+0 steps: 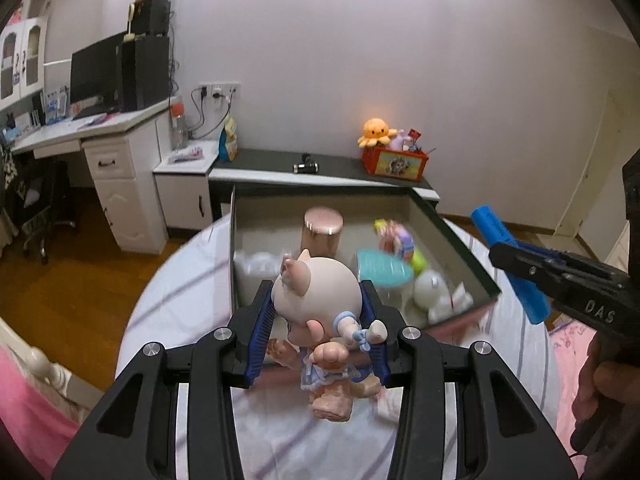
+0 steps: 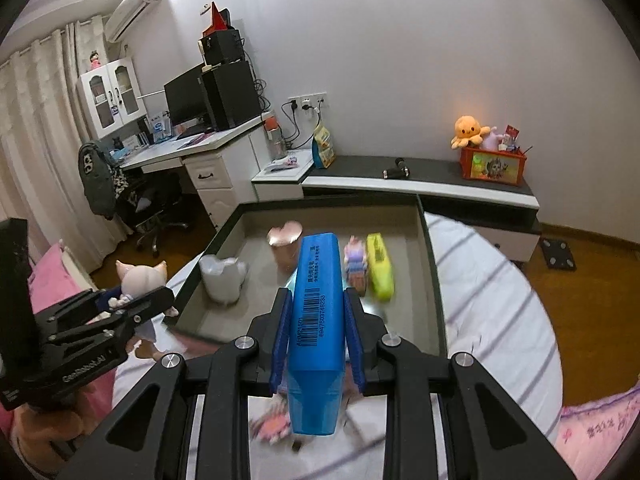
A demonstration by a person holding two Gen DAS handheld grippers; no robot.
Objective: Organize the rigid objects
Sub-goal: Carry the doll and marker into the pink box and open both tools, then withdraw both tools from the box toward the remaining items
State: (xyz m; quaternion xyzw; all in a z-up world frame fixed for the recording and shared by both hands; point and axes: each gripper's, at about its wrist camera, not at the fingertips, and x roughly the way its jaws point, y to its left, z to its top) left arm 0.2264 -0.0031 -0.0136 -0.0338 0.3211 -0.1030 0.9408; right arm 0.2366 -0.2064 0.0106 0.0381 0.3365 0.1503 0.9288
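While both grippers are loaded, each is seen poised over the near edge of the open box [image 2: 432,264] that lies on the striped sheet [image 1: 188,312]. The left gripper [image 1: 318,320] is clenched on a pig doll [image 1: 316,292], which is pinched between the blue pads [image 1: 262,332] at the head and shoulders, with its legs dangling toward six o'clock in the left wrist view. The right gripper [image 2: 318,338] is clamped on a blue case [image 2: 318,320], held at about mid-length with its far end pointing to twelve o'clock over the box. Inside the box a pink jar [image 1: 322,232], a white plastic piece [image 2: 222,276], a teal lid [image 1: 382,268], a white toy [image 1: 430,292], a small purple figure [image 2: 356,264] and a yellow-green case [image 2: 380,266] are already gathered; free floor is left at about one o'clock in the right wrist view. The doll is judged to be light, hard and smooth, so slipping at the rounded head is likely; a hold lower on the torso would probably be steadier, and its thin arms and ears may be fragile. The blue case is judged stiff, light and flat-sided, so its long flat sides are well suited to the pads, though its glossy plastic might slide if the grip is loosened early.
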